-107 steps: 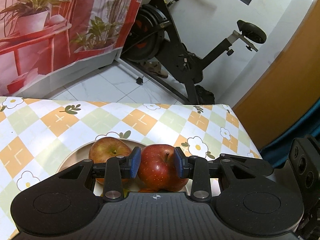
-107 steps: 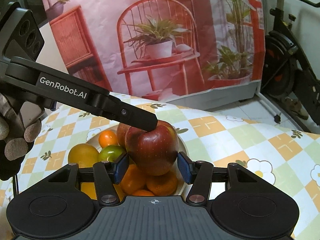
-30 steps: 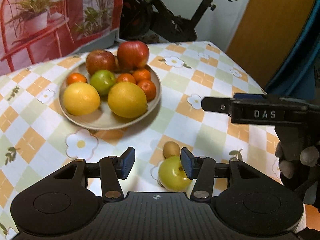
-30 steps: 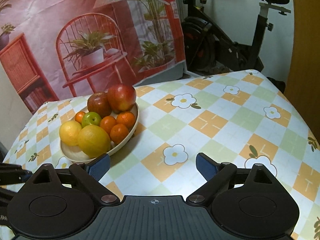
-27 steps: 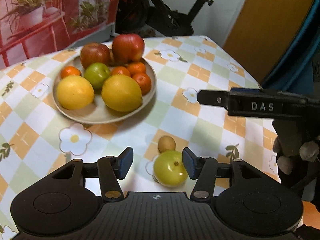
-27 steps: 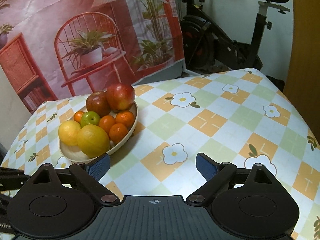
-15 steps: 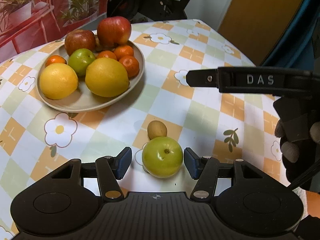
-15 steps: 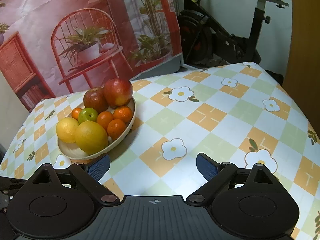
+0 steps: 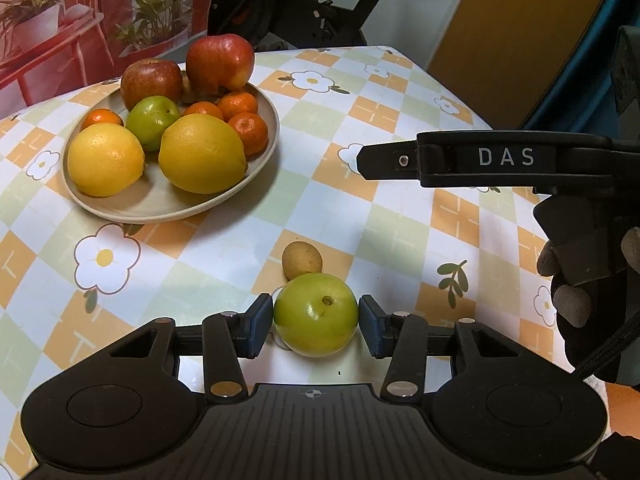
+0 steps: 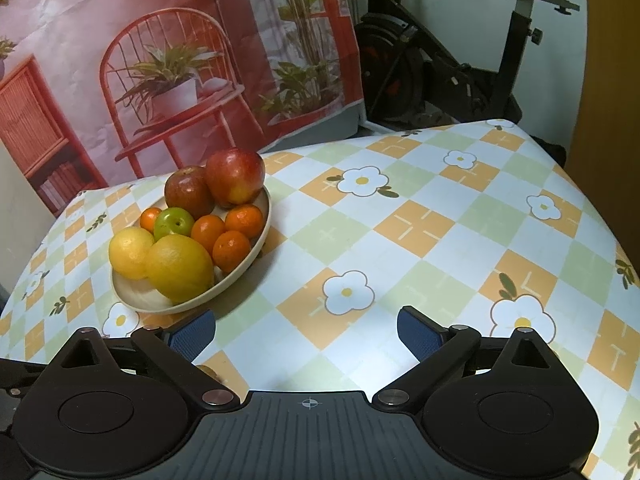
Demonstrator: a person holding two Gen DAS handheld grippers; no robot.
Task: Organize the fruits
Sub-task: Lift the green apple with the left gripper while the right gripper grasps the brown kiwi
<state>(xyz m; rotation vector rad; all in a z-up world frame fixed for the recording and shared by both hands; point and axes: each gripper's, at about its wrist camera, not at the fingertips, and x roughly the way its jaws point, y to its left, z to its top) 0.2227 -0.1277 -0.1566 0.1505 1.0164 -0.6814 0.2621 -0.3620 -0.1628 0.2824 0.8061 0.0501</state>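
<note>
Left wrist view showed a checked, flowered table (image 9: pixel 400 208) where left fingers (image 9: pixel 260 326), just closing, flanked a green apple (image 9: pixel 316 314) barely touching. Right fingers (image 10: pixel 192 332) stood spread over bare cloth; an exercise bike (image 10: pixel 440 68) and backdrop (image 10: pixel 160 60) stood behind.

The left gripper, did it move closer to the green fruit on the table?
Yes. The left gripper came forward; its jaws, just closing, now flank the green fruit beside the small brown fruit.

Printed red-chair backdrop (image 10: pixel 168 80), black exercise bike (image 10: pixel 448 68), white wall (image 10: pixel 472 12)
</note>
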